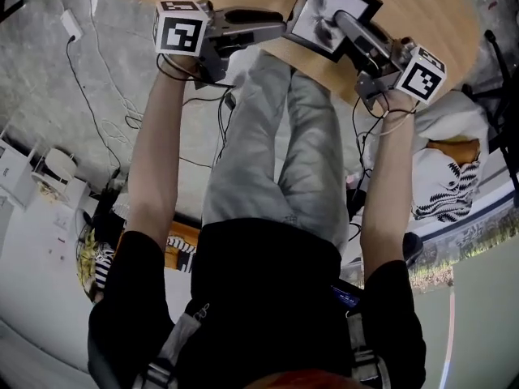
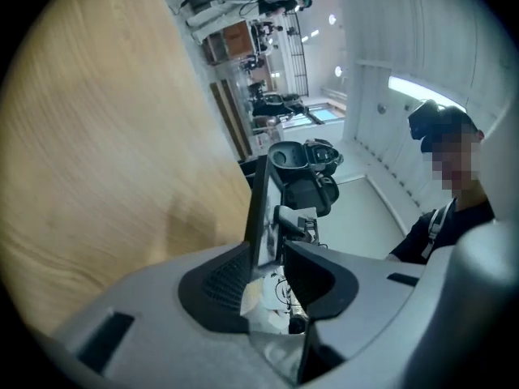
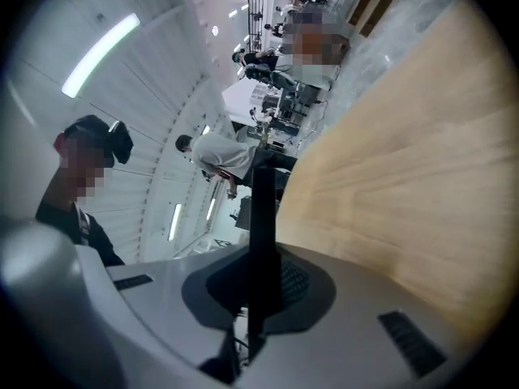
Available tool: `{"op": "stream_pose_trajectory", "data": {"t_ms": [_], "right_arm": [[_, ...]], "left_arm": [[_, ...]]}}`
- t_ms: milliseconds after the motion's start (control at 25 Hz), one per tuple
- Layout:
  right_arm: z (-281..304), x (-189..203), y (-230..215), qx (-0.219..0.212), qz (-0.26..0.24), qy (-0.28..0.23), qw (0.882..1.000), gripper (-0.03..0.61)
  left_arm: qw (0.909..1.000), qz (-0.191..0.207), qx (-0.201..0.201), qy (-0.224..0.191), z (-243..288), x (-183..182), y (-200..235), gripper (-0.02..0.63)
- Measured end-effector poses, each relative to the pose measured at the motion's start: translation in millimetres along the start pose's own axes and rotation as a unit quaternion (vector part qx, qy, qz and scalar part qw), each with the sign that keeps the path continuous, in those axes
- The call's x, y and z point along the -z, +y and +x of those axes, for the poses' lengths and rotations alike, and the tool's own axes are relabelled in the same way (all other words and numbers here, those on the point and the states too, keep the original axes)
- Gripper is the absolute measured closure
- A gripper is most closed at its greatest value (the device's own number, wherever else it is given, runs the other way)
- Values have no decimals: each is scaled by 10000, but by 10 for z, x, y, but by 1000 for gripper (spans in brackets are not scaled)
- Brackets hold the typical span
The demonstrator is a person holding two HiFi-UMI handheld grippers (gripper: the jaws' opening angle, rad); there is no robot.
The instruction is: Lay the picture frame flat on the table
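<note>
The picture frame (image 1: 328, 14), black with a grey photo, sits over the near edge of the wooden table (image 1: 422, 6). My right gripper (image 1: 350, 29) reaches across its face from the right and is shut on it. In the right gripper view the thin black frame (image 3: 263, 201) is pinched edge-on in the right gripper (image 3: 263, 254). My left gripper (image 1: 280, 29) is at the frame's left edge and open. In the left gripper view the frame (image 2: 258, 209) stands inside the left gripper (image 2: 272, 254), close against the left jaw, with a gap to the right jaw.
The wooden table (image 2: 97, 136) fills one side of both gripper views. My legs hang below the table's near edge. Cables and a white power strip (image 1: 71, 24) lie on the floor at the left. Patterned bags (image 1: 442, 185) are on the right. A person in black (image 2: 446, 209) stands nearby.
</note>
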State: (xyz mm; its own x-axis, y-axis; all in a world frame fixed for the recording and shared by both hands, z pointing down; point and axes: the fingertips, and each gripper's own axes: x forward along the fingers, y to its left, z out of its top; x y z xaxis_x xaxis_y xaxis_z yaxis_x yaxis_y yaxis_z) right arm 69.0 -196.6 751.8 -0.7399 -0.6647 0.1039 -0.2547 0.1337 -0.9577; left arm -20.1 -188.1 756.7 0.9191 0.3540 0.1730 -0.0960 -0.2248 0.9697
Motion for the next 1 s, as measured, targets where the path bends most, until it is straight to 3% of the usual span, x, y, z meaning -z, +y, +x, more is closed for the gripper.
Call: {"op": "stream_pose_trajectory", "data": {"t_ms": [120,200,280,560,720,840,880,1000], "right_arm": [[-18,101,-188,538,61,170,9984,557],[-43,144,-297,842,78,184,9962,557],[-75,164,-396,1159,55,158,9931,557],[-130,154,-600,1936,45,-44,9811,555],[-153,148,-829,2948,-299,53,9551,502],[-110,168,-994,3611,-585,315,9302,373],[-105,182,-1025,3813,-692,401,9210,369],[-237,194,-1070,4595,-1079,524,8800,344]], "left_arm": [[9993,-58,-288,-242,-171,145,-12,500],[9985,-124,-356,-399,-198,256,-44,554],[9980,-189,-366,-479,-180,361,-83,586],[9974,-364,-244,-572,-84,526,-185,592],[9974,-414,-197,-564,-127,473,-106,592],[9974,-429,-146,-561,-190,390,-14,594],[9974,-417,-141,-576,-208,366,-3,595],[9971,-253,-245,-677,-217,297,-26,597]]}}
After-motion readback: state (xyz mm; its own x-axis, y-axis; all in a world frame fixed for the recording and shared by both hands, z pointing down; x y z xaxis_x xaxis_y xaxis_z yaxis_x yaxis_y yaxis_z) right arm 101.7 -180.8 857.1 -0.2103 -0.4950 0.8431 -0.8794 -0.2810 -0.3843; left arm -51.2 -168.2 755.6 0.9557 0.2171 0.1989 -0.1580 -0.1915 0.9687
